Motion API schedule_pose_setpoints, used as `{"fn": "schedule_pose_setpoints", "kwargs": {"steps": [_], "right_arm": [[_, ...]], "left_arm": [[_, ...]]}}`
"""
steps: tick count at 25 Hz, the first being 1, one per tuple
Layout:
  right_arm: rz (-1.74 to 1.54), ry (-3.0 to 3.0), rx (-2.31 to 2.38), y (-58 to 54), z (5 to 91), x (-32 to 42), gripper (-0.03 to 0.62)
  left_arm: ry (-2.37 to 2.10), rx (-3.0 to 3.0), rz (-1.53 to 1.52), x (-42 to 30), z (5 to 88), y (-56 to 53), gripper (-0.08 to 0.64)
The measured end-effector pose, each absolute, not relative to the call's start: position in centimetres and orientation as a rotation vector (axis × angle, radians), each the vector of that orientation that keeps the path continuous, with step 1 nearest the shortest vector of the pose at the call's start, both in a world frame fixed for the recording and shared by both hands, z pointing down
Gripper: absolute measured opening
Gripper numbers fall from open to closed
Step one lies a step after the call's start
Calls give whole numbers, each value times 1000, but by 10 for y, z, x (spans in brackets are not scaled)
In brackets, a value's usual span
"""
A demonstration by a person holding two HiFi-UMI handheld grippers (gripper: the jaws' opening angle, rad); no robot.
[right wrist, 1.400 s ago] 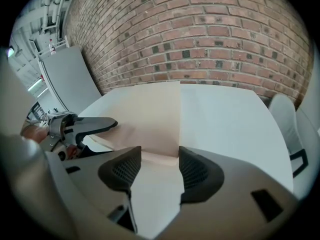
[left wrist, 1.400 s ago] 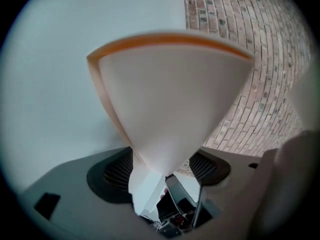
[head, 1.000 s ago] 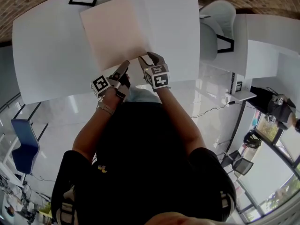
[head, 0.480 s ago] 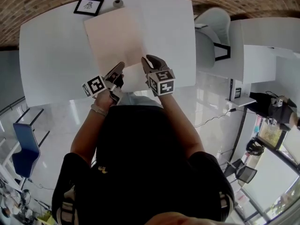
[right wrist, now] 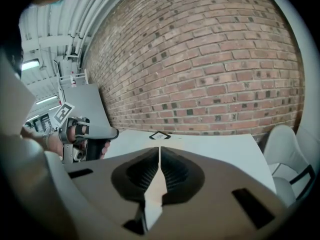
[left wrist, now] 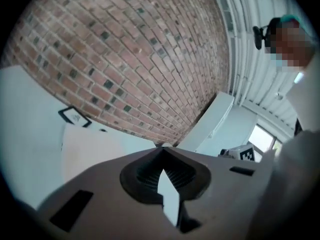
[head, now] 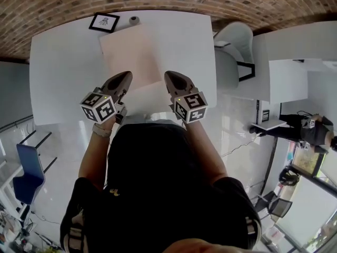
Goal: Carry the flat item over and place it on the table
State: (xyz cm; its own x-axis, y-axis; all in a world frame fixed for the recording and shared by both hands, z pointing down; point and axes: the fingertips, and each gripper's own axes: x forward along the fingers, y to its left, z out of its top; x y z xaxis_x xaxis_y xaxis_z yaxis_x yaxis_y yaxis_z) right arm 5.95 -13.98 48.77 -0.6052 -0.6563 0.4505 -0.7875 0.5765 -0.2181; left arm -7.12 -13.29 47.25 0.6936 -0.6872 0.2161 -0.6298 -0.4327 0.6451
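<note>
Now, sheet (head: 130, 54) on table (head: 63, 73) (flat); frame (head: 103, 22) near

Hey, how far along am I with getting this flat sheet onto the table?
Done: the beige sheet lies flat on the white table, near the picture frame. In hand: nothing; the left gripper and right gripper both have shut, empty jaws by the table's near edge. Left: apparently nothing more.
</note>
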Motion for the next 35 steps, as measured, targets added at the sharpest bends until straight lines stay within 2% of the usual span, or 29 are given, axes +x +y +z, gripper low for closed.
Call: {"fn": "schedule_pose_setpoints", "kwargs": {"steps": [5, 15, 35], "right_arm": [[465, -2573, 1176, -136, 442, 62, 20], [236, -2674, 1183, -128, 371, 65, 20], [191, -2737, 1145, -130, 347, 59, 20]], "left_arm": [[-1098, 2396, 40, -71, 424, -128, 3], [-1283, 2627, 25, -84, 349, -121, 3], [-1349, 2643, 11, -92, 335, -118, 3]]}}
